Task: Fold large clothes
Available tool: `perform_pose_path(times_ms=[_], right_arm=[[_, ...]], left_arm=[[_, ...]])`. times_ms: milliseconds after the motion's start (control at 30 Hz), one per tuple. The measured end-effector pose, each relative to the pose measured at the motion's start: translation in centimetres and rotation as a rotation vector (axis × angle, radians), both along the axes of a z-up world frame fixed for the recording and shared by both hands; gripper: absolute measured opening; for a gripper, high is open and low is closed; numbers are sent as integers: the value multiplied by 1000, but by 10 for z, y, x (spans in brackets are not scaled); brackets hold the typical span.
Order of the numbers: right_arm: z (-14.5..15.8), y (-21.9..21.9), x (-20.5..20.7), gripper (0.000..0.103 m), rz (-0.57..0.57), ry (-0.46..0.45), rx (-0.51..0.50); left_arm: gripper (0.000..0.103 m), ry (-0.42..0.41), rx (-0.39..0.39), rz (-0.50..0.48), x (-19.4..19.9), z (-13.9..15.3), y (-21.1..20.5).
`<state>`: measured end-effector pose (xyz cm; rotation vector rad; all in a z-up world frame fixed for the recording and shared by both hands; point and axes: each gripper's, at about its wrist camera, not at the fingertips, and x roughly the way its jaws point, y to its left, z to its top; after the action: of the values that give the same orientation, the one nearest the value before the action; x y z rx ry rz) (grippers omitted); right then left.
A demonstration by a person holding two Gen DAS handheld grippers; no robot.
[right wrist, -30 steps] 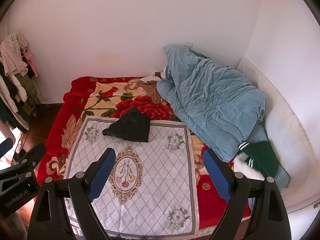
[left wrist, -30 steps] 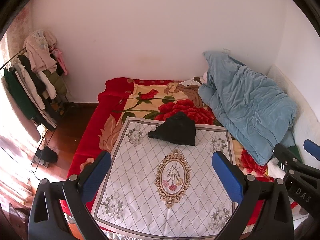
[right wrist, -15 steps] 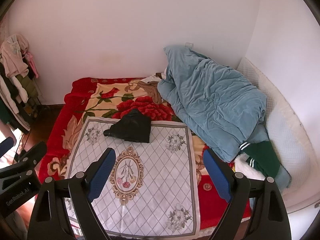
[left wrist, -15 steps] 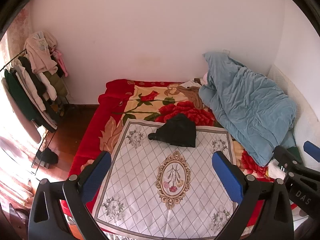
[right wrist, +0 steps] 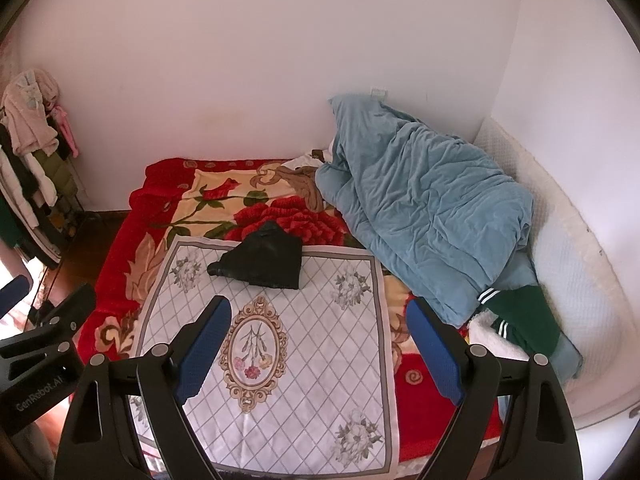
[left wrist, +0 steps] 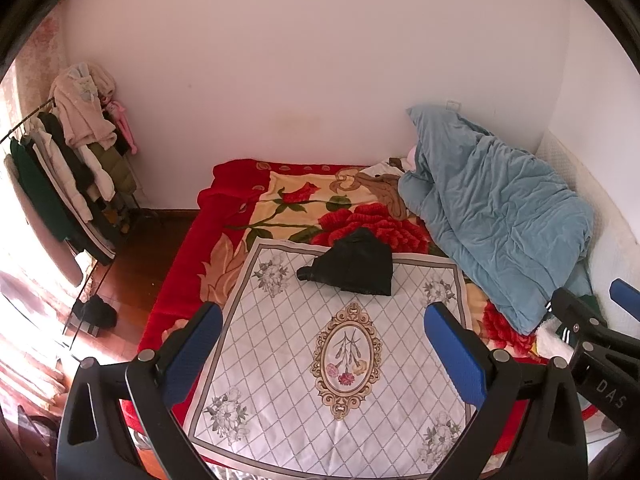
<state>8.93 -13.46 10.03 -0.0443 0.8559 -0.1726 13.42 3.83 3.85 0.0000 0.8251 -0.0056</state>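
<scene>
Currently both claws hang apart and empty over the bed: left claw, right claw. At twelve o'clock of each, a folded black garment lies across the far edge of a white diamond-patterned floral cloth, beside a crumpled blue quilt at two o'clock.

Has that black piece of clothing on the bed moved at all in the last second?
No. The black garment lies in the same spot, across the far edge of the white patterned cloth, just below the red flower on the blanket.
</scene>
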Motion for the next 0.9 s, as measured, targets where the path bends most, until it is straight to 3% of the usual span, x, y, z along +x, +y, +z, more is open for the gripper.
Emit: perform_pose_path(times_ms=[900], right_arm=[[11, 8, -7, 91, -13, -28, 1]], left_arm=[[103, -23, 3, 29, 10, 11, -2]])
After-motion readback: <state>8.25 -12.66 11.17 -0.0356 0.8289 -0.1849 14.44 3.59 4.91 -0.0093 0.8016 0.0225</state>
